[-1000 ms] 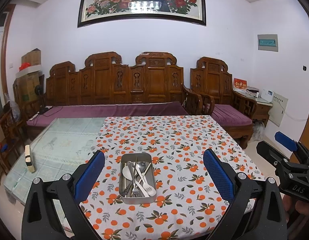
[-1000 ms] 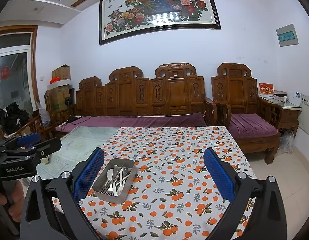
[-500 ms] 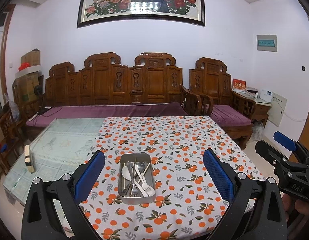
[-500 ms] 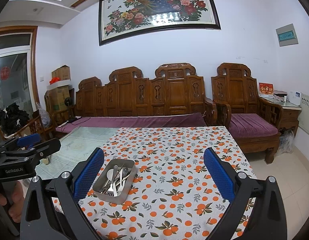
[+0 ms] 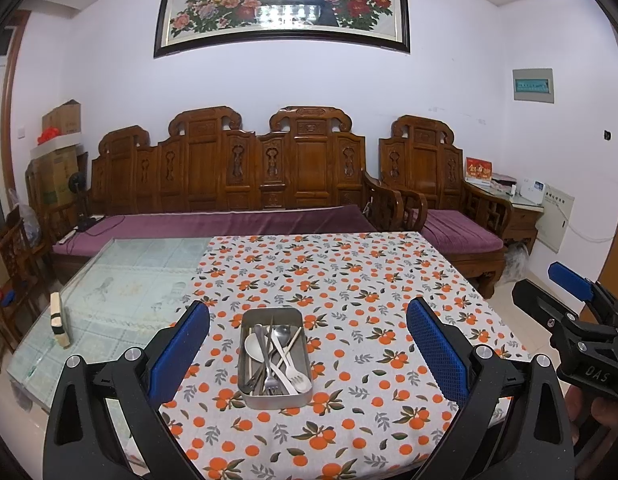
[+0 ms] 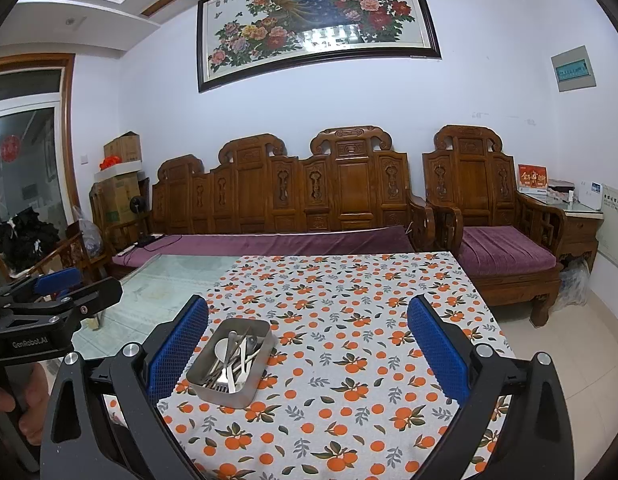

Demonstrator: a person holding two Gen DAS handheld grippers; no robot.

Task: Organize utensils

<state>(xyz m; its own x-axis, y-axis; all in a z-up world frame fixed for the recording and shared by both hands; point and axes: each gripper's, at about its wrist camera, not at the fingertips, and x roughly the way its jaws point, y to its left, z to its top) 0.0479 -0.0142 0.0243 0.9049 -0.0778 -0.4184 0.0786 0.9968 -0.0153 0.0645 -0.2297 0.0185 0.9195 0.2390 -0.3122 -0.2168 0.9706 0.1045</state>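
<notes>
A rectangular metal tin [image 5: 275,396] sits near the front of the table on an orange-print cloth [image 5: 349,280]. Inside it lie several metal utensils [image 5: 274,354]: spoons, forks and thin chopsticks, loosely piled. My left gripper [image 5: 308,350] hangs open above and in front of the tin, with the tin framed between its blue pads. In the right wrist view the tin [image 6: 217,390] and its utensils [image 6: 234,358] lie toward the left finger of my right gripper [image 6: 308,350], which is also open and holds nothing.
The table's left part is bare glass [image 5: 121,280] with a small block [image 5: 57,318] near its edge. A carved wooden sofa [image 5: 237,184] and armchair [image 5: 441,184] stand behind the table. A person's hand [image 6: 13,404] holds the left gripper's handle.
Both grippers stay open and nearly still. The left wrist view has shifted very slightly, with the tin a touch higher in frame.
</notes>
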